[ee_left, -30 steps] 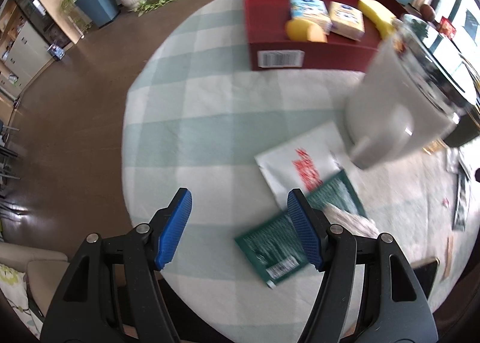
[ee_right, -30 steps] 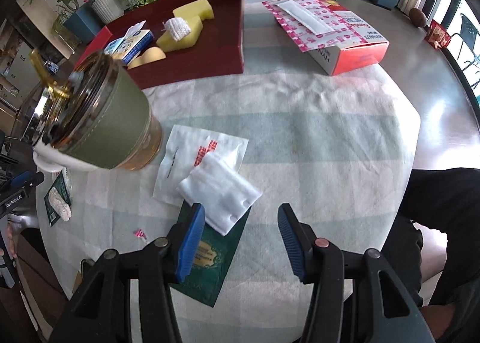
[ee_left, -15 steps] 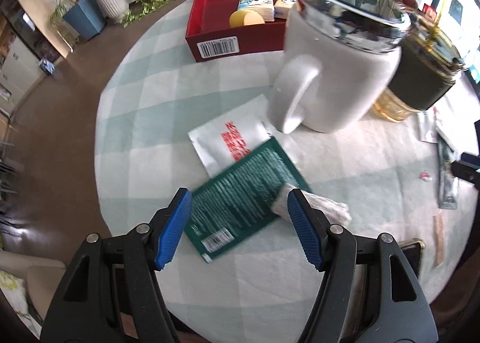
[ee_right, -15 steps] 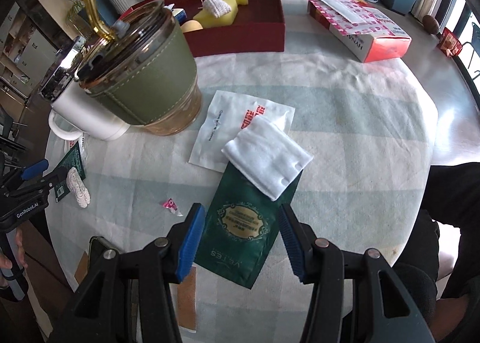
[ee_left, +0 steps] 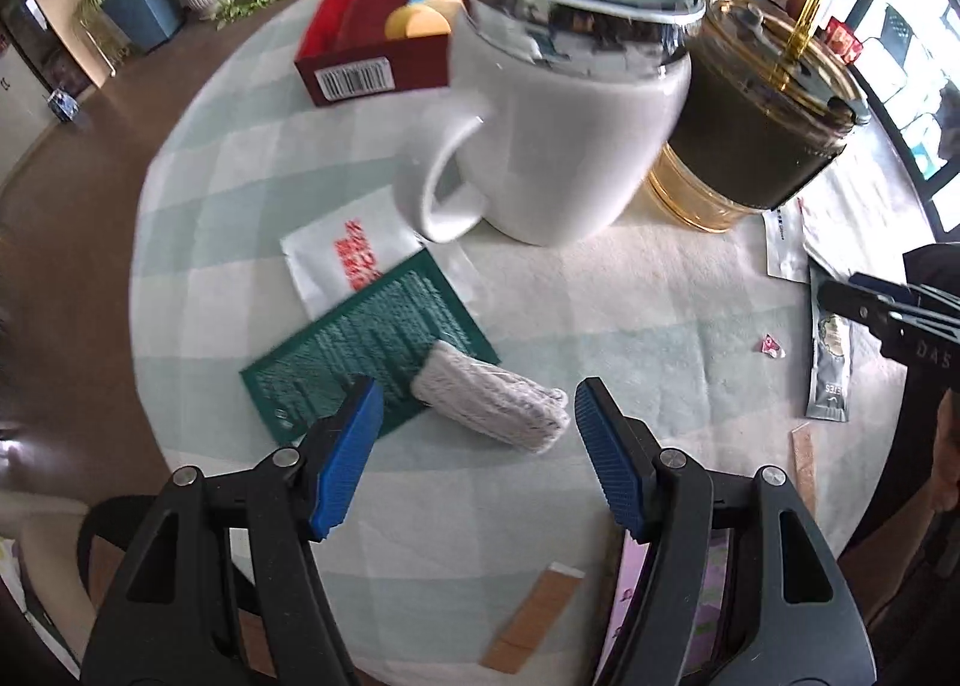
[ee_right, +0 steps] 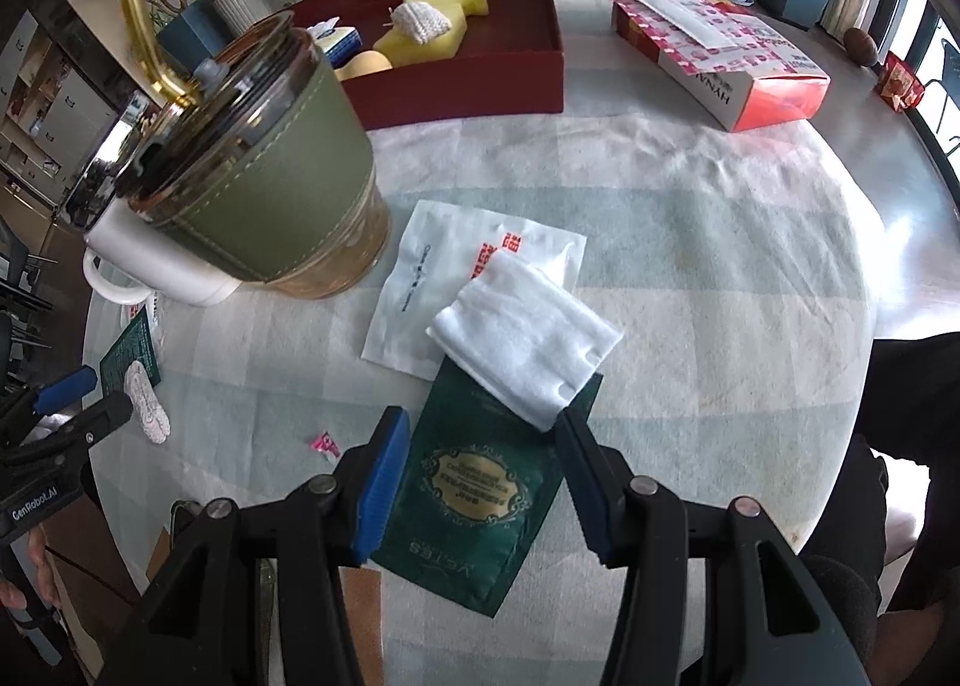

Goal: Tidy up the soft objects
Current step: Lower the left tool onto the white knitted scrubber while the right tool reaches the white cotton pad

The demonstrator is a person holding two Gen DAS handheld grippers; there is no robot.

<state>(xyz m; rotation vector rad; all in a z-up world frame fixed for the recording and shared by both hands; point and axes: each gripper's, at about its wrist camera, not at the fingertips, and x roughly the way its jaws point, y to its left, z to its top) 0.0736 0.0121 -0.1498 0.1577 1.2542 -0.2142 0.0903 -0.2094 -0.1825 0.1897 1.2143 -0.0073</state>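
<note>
Softness governs both targets: the rolled grey-white knitted cloth (ee_left: 491, 402) lies half on a dark green foil sachet (ee_left: 366, 342), just ahead of the left gripper (ee_left: 474, 455), whose jaws stand released and empty; take it across its middle. Right gripper (ee_right: 480, 482), likewise unclenched, hovers by the folded white cotton pad (ee_right: 525, 335). White ceramic mug (ee_left: 558, 128) crowds behind; the red cardboard tray (ee_right: 480, 80) has room.

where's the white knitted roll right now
In the left wrist view the white knitted roll lies on the tablecloth between the open left hand-held gripper fingers, one end resting on the green packet, in front of the white mug.
</note>
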